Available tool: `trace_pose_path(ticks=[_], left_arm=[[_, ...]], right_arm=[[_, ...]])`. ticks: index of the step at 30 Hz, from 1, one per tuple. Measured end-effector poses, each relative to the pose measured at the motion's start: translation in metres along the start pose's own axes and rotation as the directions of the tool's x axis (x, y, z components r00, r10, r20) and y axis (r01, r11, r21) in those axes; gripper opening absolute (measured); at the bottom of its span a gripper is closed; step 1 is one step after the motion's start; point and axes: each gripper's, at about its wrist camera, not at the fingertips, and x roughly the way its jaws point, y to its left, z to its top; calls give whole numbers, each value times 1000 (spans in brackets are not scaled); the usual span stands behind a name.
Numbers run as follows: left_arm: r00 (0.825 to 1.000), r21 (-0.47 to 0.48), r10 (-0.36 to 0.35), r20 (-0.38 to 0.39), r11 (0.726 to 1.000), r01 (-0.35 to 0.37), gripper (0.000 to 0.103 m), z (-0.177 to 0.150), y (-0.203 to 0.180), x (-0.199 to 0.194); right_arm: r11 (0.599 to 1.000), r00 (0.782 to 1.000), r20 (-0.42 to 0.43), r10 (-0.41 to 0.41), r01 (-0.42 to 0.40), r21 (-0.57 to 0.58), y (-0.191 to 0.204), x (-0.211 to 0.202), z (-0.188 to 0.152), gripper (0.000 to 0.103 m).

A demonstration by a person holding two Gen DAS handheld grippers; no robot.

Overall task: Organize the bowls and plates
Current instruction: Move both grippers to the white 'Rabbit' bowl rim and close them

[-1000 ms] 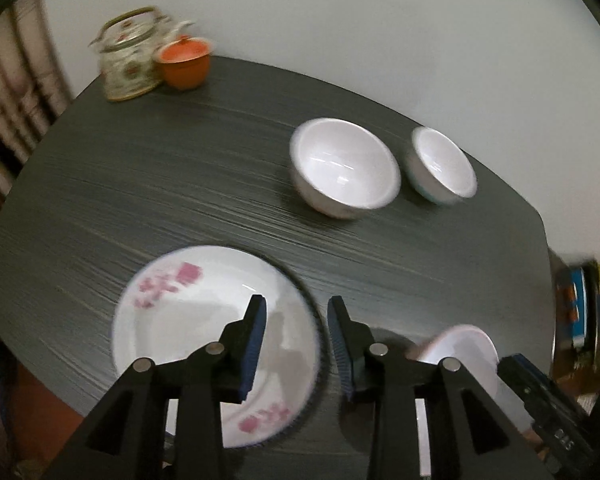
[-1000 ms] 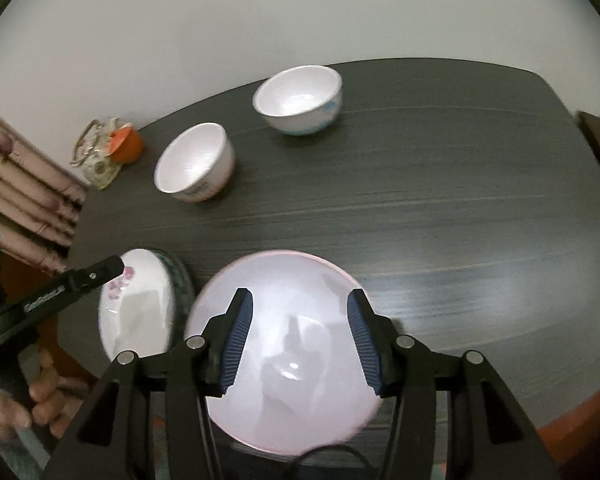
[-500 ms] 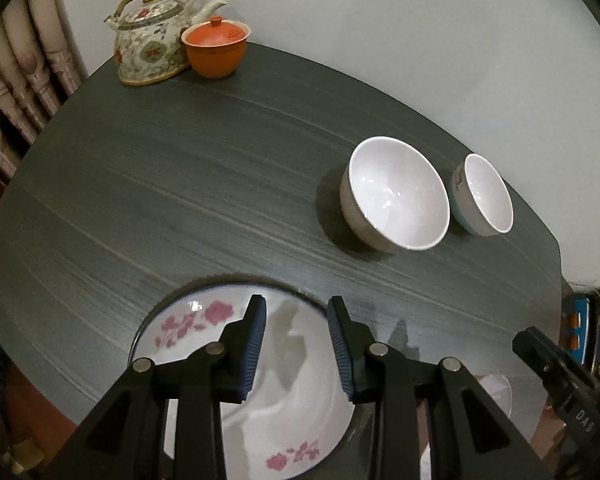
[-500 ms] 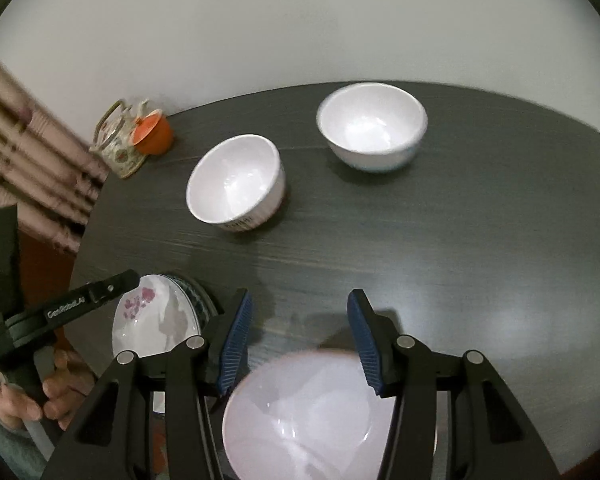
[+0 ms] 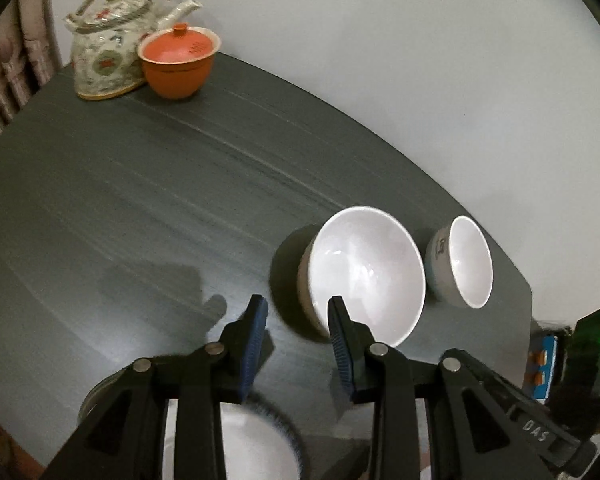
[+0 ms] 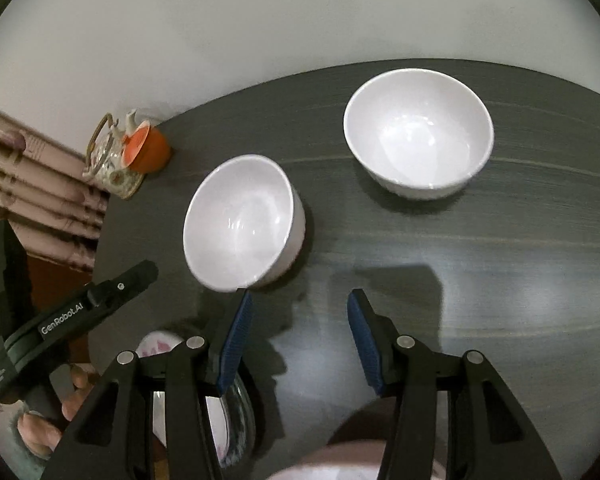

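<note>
Two white bowls sat apart on the dark table (image 6: 500,280): the near bowl (image 6: 240,224) just beyond our left gripper (image 5: 296,312), the far bowl (image 6: 418,132) beyond our right gripper (image 6: 300,304); both grippers' jaws stood apart, empty.

My left gripper (image 6: 84,304), seen from the right wrist, carries "GenRobot.AI" in white along its black arm. My right gripper (image 5: 540,436), seen from the left wrist, shows "DAS" in pale letters on its arm.

Dark wood-grain surface (image 5: 148,184) against plain pale wall (image 5: 400,60); pinkish pleated curtain (image 6: 36,184) at far left; dim light, soft shadows.
</note>
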Motion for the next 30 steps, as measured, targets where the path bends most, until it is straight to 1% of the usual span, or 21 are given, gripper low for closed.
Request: trace_pose_path(ticks=[5, 11, 15, 18, 21, 22, 24, 25, 26, 30], left_arm=[[999, -14, -1, -33, 1000, 0, 32, 11, -1, 24], [998, -14, 11, -64, 1000, -12, 32, 15, -2, 49], [996, 15, 34, -77, 999, -33, 32, 17, -7, 63], [996, 28, 40, -83, 999, -38, 32, 18, -11, 71], [994, 47, 54, -91, 998, -50, 31, 16, -16, 78], [994, 55, 55, -92, 997, -50, 23, 15, -18, 80], [993, 73, 72, -92, 995, -65, 14, 13, -23, 84], [993, 78, 78, -89, 994, -72, 12, 11, -26, 85], [993, 82, 83, -83, 994, -76, 11, 11, -27, 85], [993, 91, 89, -78, 993, -81, 11, 0, -35, 83]], right_arm=[[1000, 1000, -18, -6, 6, 3, 1, 16, 15, 47], [1000, 999, -45, -14, 14, -4, 6, 36, 27, 47], [998, 997, -59, -57, 56, -22, 7, 47, 32, 47], [997, 995, -73, -73, 70, -31, 9, 54, 34, 42], [996, 993, -83, -83, 80, -38, 8, 59, 36, 34], [996, 992, -88, -88, 85, -40, 8, 61, 36, 30], [996, 992, -97, -80, 77, -34, 7, 64, 36, 25], [997, 993, -97, -71, 67, -39, 8, 63, 36, 18], [997, 993, -97, -68, 64, -43, 9, 64, 36, 14], [995, 991, -96, -95, 90, -50, 14, 62, 34, 14]])
